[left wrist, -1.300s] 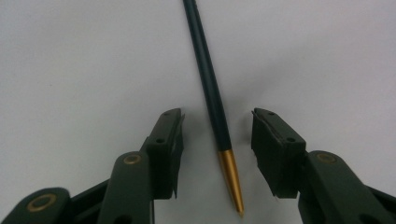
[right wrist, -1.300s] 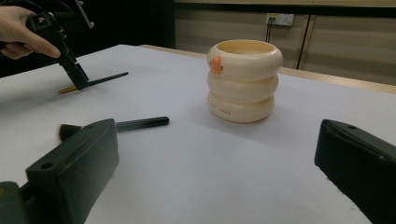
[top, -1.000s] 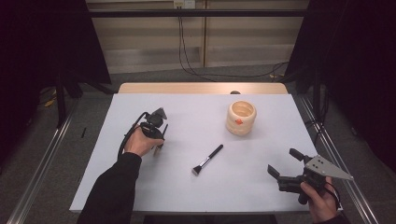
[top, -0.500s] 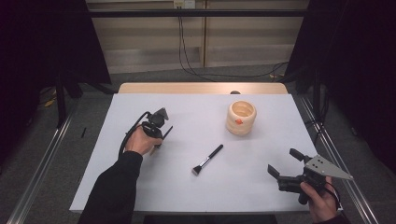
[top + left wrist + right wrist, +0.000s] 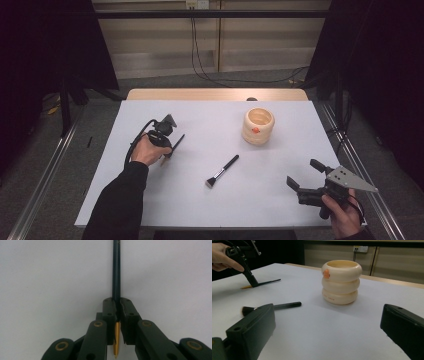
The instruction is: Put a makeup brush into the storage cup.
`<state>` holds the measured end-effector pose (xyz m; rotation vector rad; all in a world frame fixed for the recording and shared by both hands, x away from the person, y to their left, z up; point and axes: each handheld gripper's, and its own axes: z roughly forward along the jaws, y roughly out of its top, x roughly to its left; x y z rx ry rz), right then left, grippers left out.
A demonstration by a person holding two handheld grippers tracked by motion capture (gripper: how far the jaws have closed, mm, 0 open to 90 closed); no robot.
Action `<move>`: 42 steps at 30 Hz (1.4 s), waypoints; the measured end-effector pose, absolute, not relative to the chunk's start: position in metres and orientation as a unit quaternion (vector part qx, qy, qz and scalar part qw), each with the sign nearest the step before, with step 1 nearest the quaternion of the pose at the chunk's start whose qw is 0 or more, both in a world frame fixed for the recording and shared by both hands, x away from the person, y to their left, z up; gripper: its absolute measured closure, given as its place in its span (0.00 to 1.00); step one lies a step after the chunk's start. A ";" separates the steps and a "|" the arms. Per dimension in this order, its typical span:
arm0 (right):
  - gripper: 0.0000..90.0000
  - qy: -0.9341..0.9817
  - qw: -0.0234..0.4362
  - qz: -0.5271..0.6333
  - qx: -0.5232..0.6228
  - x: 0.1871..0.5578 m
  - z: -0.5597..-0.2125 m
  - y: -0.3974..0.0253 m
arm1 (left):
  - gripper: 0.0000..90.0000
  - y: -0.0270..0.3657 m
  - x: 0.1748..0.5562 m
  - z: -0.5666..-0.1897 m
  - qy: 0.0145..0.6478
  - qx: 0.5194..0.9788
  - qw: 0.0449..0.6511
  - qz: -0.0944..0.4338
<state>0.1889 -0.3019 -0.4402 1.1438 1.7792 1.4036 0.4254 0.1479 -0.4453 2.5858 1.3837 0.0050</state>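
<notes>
Left hand-held gripper (image 5: pixel 117 315) is clenched on a thin dark pencil (image 5: pixel 116 270) near its gold end, left of the cream holder (image 5: pixel 258 126). It looks light, stiff and slippery. Right hand-held gripper (image 5: pixel 306 175) gapes empty

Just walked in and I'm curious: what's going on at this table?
A person holds a gripper in each hand. The left gripper has its fingers shut on a thin dark pencil with a gold end, low over the white table. The right gripper waits open near the table's front corner. A makeup brush lies mid-table, and a cream ringed cup stands beyond.
</notes>
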 end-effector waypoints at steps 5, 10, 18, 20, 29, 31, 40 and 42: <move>0.00 0.669 0.297 0.526 0.432 0.189 -0.440 -0.302 | 0.93 0.150 0.425 -0.445 0.474 0.873 0.114 -0.004; 0.00 0.667 0.299 0.525 0.437 0.189 -0.440 -0.302 | 0.93 0.154 0.424 -0.443 0.479 0.869 0.121 -0.001; 0.00 0.666 0.300 0.526 0.436 0.189 -0.440 -0.302 | 0.93 0.159 0.421 -0.434 0.484 0.864 0.143 0.002; 0.00 0.668 0.300 0.525 0.434 0.189 -0.440 -0.302 | 0.93 0.161 0.421 -0.433 0.481 0.864 0.146 0.002; 0.00 0.669 0.297 0.526 0.433 0.189 -0.440 -0.302 | 0.93 0.157 0.411 -0.426 0.468 0.867 0.172 0.002; 0.00 0.668 0.300 0.526 0.432 0.189 -0.440 -0.302 | 0.93 0.157 0.409 -0.424 0.461 0.869 0.182 0.002; 0.00 0.670 0.298 0.529 0.427 0.188 -0.440 -0.302 | 0.93 0.165 0.401 -0.422 0.451 0.865 0.222 0.001; 0.00 0.670 0.298 0.529 0.427 0.188 -0.440 -0.302 | 0.93 0.167 0.398 -0.421 0.452 0.860 0.236 0.006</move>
